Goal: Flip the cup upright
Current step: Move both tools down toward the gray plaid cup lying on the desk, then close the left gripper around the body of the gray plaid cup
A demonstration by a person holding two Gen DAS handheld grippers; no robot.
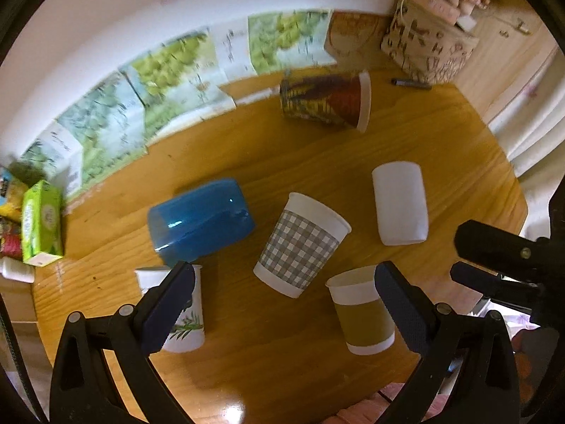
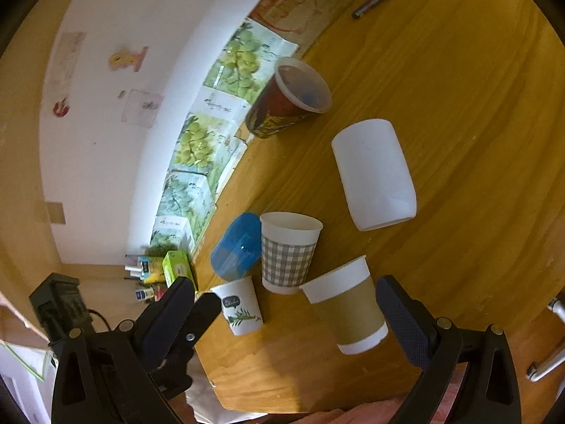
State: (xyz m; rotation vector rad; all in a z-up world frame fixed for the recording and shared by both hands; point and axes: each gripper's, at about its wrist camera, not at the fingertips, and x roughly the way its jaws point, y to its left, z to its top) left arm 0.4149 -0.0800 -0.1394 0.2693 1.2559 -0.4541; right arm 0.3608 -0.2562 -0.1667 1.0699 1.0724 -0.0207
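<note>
Several cups are on the wooden table (image 1: pixel 282 371). A blue cup (image 1: pixel 201 221) (image 2: pixel 236 247), a plain white cup (image 1: pixel 400 203) (image 2: pixel 374 173) and a dark patterned cup (image 1: pixel 326 100) (image 2: pixel 287 97) lie on their sides. A grey checked cup (image 1: pixel 300 243) (image 2: pixel 287 252), a brown-banded cup (image 1: pixel 362 309) (image 2: pixel 346 305) and a leaf-print cup (image 1: pixel 185 318) (image 2: pixel 240 305) stand upright. My left gripper (image 1: pixel 284 304) is open and empty, above the table's near part. My right gripper (image 2: pixel 284 312) is open and empty, with the leaf-print and brown-banded cups between its fingers in view.
Grape-print boxes (image 1: pixel 166 67) (image 2: pixel 208 134) line the wall behind the table. A green box (image 1: pixel 40 222) (image 2: pixel 176 265) sits at the left. A patterned bag (image 1: pixel 430 46) and a dark marker pen (image 1: pixel 411 83) (image 2: pixel 376 0) are at the far side.
</note>
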